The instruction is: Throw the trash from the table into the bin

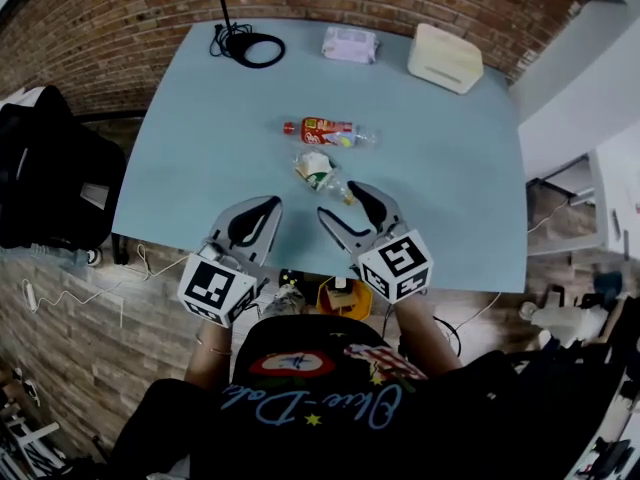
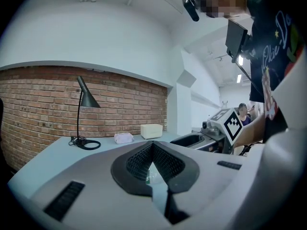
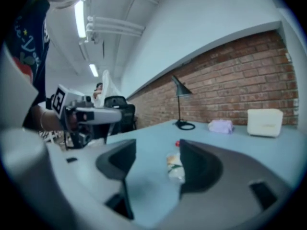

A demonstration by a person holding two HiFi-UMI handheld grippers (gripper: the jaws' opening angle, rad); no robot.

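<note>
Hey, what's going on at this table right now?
A person is working over the blue table with a handheld gripper in each hand. The right gripper has its jaws apart and points at a crumpled wrapper just ahead of it, not gripped yet. The left gripper is shut and holds nothing. A plastic bottle with a red label lies further back, untouched. No bin shows in these views.

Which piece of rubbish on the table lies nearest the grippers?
The crumpled wrapper, just ahead of the jaws of the right gripper. The other piece, the red-labelled bottle, lies on its side farther away.
</note>
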